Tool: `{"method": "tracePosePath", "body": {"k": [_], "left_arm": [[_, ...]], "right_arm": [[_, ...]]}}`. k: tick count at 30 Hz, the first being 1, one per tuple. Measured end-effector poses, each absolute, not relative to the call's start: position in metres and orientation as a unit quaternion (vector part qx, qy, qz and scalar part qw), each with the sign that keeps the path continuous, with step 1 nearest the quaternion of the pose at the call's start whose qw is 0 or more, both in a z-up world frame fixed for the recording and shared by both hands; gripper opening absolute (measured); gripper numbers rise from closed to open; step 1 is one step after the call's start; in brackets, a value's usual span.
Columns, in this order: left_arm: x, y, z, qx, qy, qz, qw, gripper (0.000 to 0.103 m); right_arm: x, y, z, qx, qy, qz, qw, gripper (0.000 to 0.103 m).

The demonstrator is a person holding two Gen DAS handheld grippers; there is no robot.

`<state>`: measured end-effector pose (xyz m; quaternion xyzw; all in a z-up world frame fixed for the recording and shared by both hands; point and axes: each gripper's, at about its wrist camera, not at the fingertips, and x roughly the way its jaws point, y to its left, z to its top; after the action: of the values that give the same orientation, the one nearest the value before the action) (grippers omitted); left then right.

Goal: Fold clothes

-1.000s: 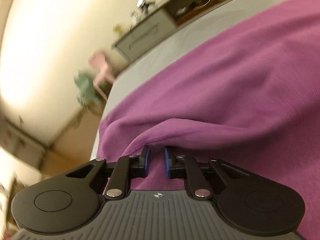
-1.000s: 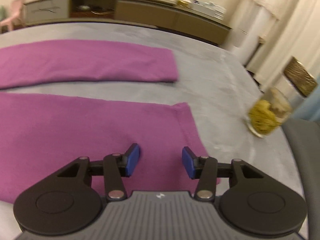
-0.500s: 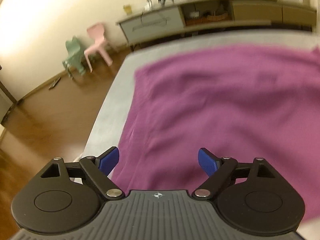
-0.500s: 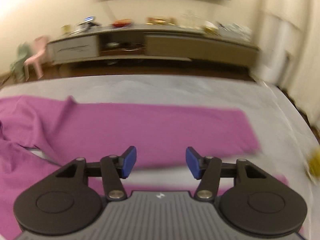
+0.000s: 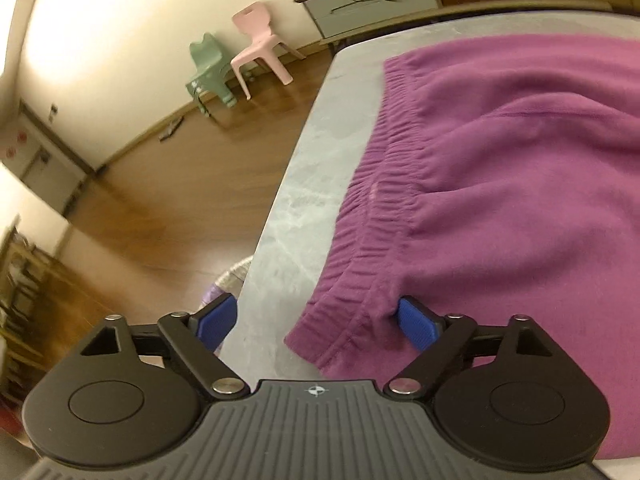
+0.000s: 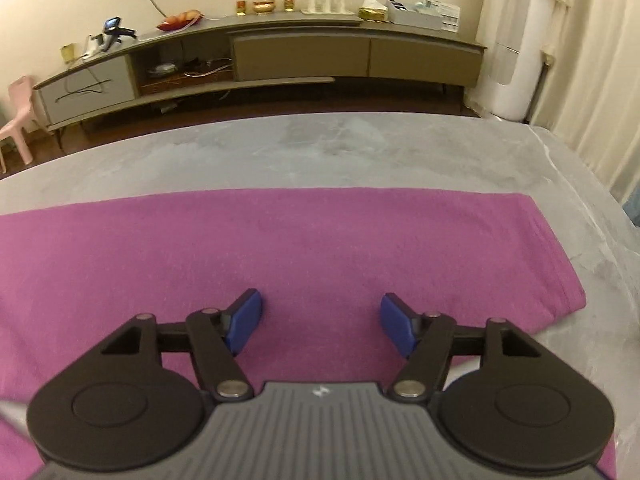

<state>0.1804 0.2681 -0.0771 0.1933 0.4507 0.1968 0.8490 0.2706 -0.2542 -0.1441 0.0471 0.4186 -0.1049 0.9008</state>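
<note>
Purple sweatpants (image 5: 500,200) lie on a grey table (image 5: 316,184). In the left wrist view the ribbed waistband (image 5: 376,200) runs along the garment's left edge, near the table's left side. My left gripper (image 5: 316,322) is open and empty over the waistband's near corner; its right pad (image 5: 416,322) touches the cloth. In the right wrist view a pant leg (image 6: 280,248) lies flat across the table, its cuff end at the right. My right gripper (image 6: 320,322) is open and empty just above the leg.
The table's left edge drops to a wooden floor (image 5: 180,208) with a green chair (image 5: 208,68) and a pink chair (image 5: 260,40). A long low sideboard (image 6: 260,60) with clutter stands beyond the far edge. White curtains (image 6: 580,60) hang at right.
My left gripper has let go of the cloth, opened wide and moved to the waistband corner. My right gripper has swung from the cuff area to over the flat leg, jaws wider.
</note>
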Motion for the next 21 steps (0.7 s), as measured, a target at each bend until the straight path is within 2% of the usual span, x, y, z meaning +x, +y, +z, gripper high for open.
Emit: {"method": "tracePosePath", "body": {"k": [1,2,7,10,12,14,15,17,21], "left_arm": [[0.179,0.258,-0.07,0.196,0.437,0.185,0.858,0.086],[0.178,0.248,-0.064,0.194,0.426,0.171,0.867,0.086],[0.184,0.2,-0.056,0.161,0.421,0.072,0.89,0.087],[0.193,0.182,-0.072,0.184,0.429,0.065,0.882,0.087],[0.2,0.178,-0.084,0.204,0.431,0.089,0.874,0.094],[0.207,0.179,-0.087,0.199,0.438,0.113,0.87,0.094],[0.209,0.178,-0.085,0.198,0.44,0.124,0.867,0.089],[0.206,0.166,-0.08,0.215,0.435,0.131,0.865,0.085],[0.188,0.125,-0.06,0.203,0.407,0.044,0.889,0.087]], "right_arm": [[0.268,-0.254,-0.141,0.049,0.42,-0.105,0.9,0.056],[0.264,-0.253,-0.134,0.056,0.414,-0.101,0.903,0.053],[0.227,-0.223,-0.094,0.058,0.408,-0.004,0.911,0.057],[0.19,-0.184,-0.1,-0.003,0.447,0.083,0.891,0.058],[0.179,-0.17,-0.121,-0.046,0.465,0.091,0.879,0.054],[0.178,-0.171,-0.135,-0.056,0.463,0.084,0.881,0.072],[0.179,-0.177,-0.136,-0.048,0.455,0.079,0.885,0.072],[0.18,-0.189,-0.136,-0.028,0.451,0.057,0.89,0.057],[0.159,-0.212,-0.106,0.005,0.452,0.042,0.891,0.057]]}}
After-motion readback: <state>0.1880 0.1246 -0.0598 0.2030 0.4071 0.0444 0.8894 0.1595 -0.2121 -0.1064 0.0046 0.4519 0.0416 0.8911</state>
